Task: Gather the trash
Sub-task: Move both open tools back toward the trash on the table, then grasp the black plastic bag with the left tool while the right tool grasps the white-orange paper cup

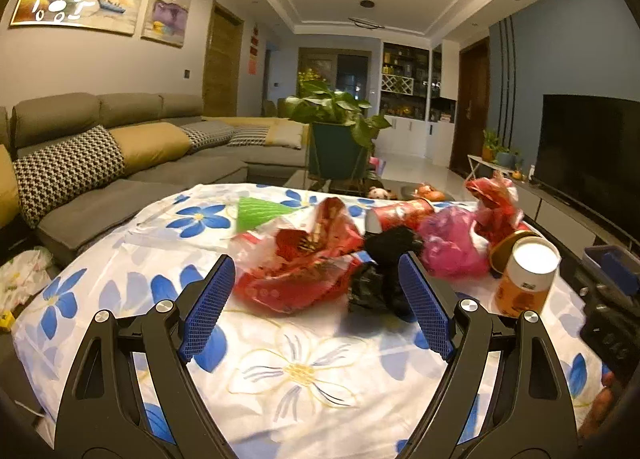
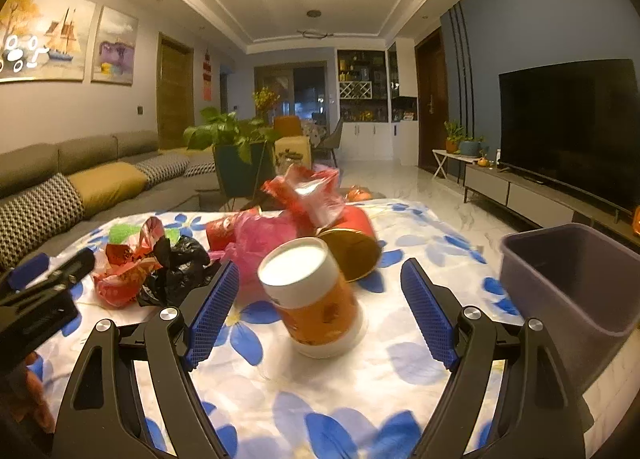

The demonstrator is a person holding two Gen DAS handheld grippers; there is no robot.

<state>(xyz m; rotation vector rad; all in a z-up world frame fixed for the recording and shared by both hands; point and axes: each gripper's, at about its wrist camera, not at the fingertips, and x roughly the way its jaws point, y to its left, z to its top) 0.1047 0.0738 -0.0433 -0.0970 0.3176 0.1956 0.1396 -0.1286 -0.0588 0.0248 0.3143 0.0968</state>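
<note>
Trash lies on a table with a blue-flowered cloth [image 1: 304, 375]. My left gripper [image 1: 316, 299] is open, its fingers on either side of a crumpled red wrapper [image 1: 296, 267] and a black plastic bag [image 1: 380, 279]. My right gripper [image 2: 320, 307] is open around an orange jar with a white lid [image 2: 312, 299], which stands between the fingers without touching them. Behind it lie a pink bag [image 2: 260, 239], a red tin with a gold inside [image 2: 352, 243] and red plastic [image 2: 308, 187]. The jar also shows in the left wrist view [image 1: 524, 279].
A grey-purple bin [image 2: 576, 291] stands at the table's right edge. A green paper piece [image 1: 256, 211] lies at the far side. A grey sofa [image 1: 120, 163] is to the left, a potted plant [image 1: 340, 127] behind, a TV [image 2: 568, 127] on the right.
</note>
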